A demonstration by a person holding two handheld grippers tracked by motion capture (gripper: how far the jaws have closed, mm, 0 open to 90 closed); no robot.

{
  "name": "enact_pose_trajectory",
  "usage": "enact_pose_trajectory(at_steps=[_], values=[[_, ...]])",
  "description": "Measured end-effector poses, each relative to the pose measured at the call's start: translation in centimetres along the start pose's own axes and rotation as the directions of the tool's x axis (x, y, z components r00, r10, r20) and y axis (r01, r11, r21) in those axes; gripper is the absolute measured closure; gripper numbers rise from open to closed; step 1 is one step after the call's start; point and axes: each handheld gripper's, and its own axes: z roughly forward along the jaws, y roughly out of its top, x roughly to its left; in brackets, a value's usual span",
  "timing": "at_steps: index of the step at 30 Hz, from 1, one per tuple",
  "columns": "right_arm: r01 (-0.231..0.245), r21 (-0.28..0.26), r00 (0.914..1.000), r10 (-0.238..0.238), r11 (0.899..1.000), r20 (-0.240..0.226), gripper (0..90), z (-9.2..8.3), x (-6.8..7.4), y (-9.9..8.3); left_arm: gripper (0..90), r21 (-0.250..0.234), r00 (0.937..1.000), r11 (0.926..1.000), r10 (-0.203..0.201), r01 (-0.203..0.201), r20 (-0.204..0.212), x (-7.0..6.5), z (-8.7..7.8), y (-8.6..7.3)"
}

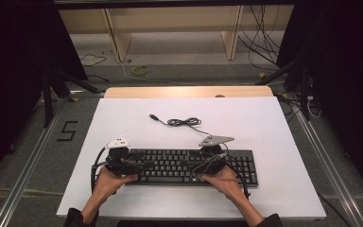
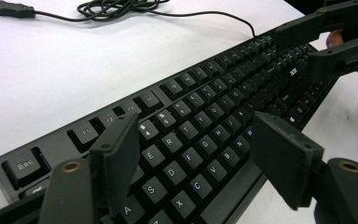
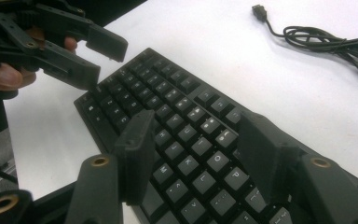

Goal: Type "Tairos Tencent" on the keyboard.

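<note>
A black keyboard (image 1: pixel 184 166) lies along the near part of the white board, and its cable (image 1: pixel 184 122) is coiled behind it and ends in a loose USB plug (image 1: pixel 154 116). My left gripper (image 1: pixel 142 165) hovers over the keyboard's left end. In the left gripper view its jaws stand wide over the letter keys (image 2: pixel 223 93), gripping nothing. My right gripper (image 1: pixel 194 168) is over the middle-right keys, and in the right gripper view its jaws are spread above the keys (image 3: pixel 135 88), pads off them. Each gripper view shows the other gripper farther off, also open.
The white board (image 1: pixel 264 123) covers the table, with a wooden edge (image 1: pixel 189 91) at the far side. Bare board lies behind and to the right of the keyboard. Beyond the table are floor cables, a yellow ring (image 1: pixel 141 70) and shelf legs.
</note>
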Motion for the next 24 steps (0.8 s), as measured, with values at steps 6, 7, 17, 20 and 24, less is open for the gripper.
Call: enact_pose_trajectory(at_steps=[6, 7, 17, 20, 24], values=[[0.002, -0.022, 1.0000, -0.002, 1.000, 0.003, 45.0, -0.7, 0.0, -0.3, 33.1, 0.010, 1.0000, 0.9999, 0.006, -0.006, 0.003, -0.2, 0.5, 0.3], [-0.002, -0.022, 1.0000, 0.002, 1.000, 0.003, 44.7, -0.8, 0.0, -0.4, 33.2, 0.014, 0.9999, 0.9998, 0.012, -0.012, 0.005, -0.2, 0.5, 0.4], [0.002, -0.028, 0.9999, -0.002, 1.000, 0.012, 41.2, -1.6, 0.0, -1.1, 35.2, 0.058, 0.9996, 0.9980, 0.024, -0.025, 0.012, -0.5, 1.7, 1.0], [-0.004, -0.026, 0.9999, 0.005, 1.000, 0.014, 40.9, -1.8, -0.2, -1.3, 36.9, 0.084, 0.9995, 0.9959, 0.032, -0.033, 0.003, -0.5, 2.2, 1.1], [-0.004, -0.024, 0.9999, 0.004, 1.000, 0.014, 40.7, -2.0, -0.2, -1.6, 43.5, 0.111, 0.9995, 0.9933, 0.032, -0.031, -0.006, -0.4, 2.8, 1.1]])
